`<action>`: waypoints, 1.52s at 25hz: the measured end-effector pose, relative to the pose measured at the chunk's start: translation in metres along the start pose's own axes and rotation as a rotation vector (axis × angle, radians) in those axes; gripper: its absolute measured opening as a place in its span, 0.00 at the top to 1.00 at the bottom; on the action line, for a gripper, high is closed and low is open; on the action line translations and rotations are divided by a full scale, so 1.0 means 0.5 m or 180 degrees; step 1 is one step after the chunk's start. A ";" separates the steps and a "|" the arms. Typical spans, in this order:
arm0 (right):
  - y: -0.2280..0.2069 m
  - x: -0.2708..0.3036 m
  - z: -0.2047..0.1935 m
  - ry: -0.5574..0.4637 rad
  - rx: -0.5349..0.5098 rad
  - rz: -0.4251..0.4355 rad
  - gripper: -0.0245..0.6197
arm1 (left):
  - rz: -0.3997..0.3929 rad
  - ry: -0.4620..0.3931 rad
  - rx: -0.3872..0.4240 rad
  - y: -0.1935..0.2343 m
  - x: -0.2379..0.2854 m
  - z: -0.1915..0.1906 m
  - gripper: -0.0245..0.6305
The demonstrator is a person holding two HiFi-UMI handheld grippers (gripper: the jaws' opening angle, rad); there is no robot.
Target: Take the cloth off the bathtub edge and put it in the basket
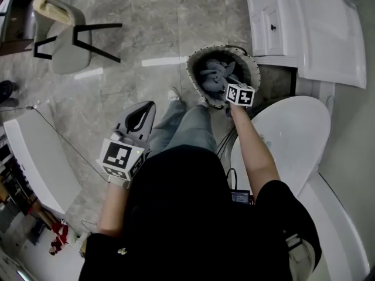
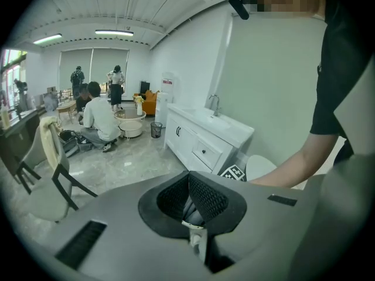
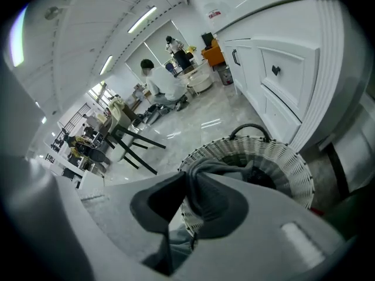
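Beside the white bathtub (image 1: pixel 296 127): cloth at the basket, right claw gripping it.
Head view places the vanity cabinet (image 1: pixel 281 16) and bathtub to the right, a chair (image 1: pixel 70 37) far left, and the wicker basket (image 1: pixel 193 75) on the floor between, with the grey cloth (image 1: pixel 214 75) bunched inside it. Only the right gripper view shows the right claw (image 3: pixel 188 177) pinching a fold of that cloth above the basket rim; from overhead its marker cube covers the jaws. The left gripper view shows the left claw (image 2: pixel 188 174) closed, pads together with nothing between them, and a crouching person (image 2: pixel 96 119) who is outside the head view. A red-marked wall sign (image 3: pixel 214 13) is too small to read.
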State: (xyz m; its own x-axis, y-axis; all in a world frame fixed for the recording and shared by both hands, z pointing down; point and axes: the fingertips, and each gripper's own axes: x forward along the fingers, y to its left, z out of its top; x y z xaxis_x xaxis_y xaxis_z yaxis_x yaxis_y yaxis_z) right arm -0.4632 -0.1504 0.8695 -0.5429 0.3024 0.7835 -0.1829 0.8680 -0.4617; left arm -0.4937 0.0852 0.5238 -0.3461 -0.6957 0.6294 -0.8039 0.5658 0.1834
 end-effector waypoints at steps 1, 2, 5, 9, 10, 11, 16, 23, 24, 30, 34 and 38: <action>-0.005 0.016 -0.006 0.0038 -0.0017 -0.0021 0.87 | -0.0003 0.0023 -0.0012 0.002 0.003 -0.010 0.94; -0.009 0.031 -0.012 0.0075 -0.0038 -0.0038 0.87 | -0.0008 0.0045 -0.0022 0.003 0.005 -0.020 0.94; -0.018 0.074 -0.036 0.0223 -0.0100 -0.0102 0.86 | -0.0023 0.0096 -0.0038 0.008 0.007 -0.046 0.94; -0.030 0.108 -0.068 0.0386 -0.0129 -0.0252 0.84 | -0.0028 0.0131 -0.0061 0.017 0.002 -0.070 0.94; -0.028 0.112 -0.072 0.0392 -0.0139 -0.0270 0.84 | -0.0029 0.0137 -0.0068 0.020 -0.001 -0.075 0.94; -0.025 0.115 -0.073 0.0389 -0.0157 -0.0282 0.84 | -0.0030 0.0142 -0.0075 0.023 -0.003 -0.081 0.94; -0.016 0.123 -0.084 0.0427 -0.0194 -0.0340 0.81 | -0.0026 0.0146 -0.0091 0.035 -0.017 -0.098 0.94; 0.025 0.108 -0.073 0.0389 -0.0289 -0.0308 0.81 | -0.0029 0.0072 -0.0098 0.051 -0.032 -0.088 0.94; 0.037 0.101 -0.064 0.0354 -0.0318 -0.0288 0.81 | -0.0029 0.0054 -0.0099 0.052 -0.035 -0.084 0.94; 0.143 0.031 0.037 0.0063 -0.0520 -0.0080 0.84 | -0.0043 -0.0096 -0.0097 0.062 -0.053 -0.038 0.94; 0.226 -0.034 0.111 -0.0108 -0.0695 0.0049 0.96 | -0.0043 -0.0204 -0.0099 0.067 -0.063 -0.002 0.94; 0.297 -0.100 0.178 -0.0256 -0.0825 0.0170 0.97 | -0.0053 -0.0350 -0.0126 0.069 -0.071 0.040 0.94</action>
State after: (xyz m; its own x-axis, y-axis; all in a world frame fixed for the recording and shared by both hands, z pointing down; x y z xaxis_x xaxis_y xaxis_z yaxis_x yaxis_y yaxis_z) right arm -0.5362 -0.0716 0.7247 -0.6113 0.3270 0.7207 0.0578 0.9266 -0.3715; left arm -0.5192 0.1205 0.4927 -0.3857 -0.7483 0.5397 -0.7909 0.5694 0.2242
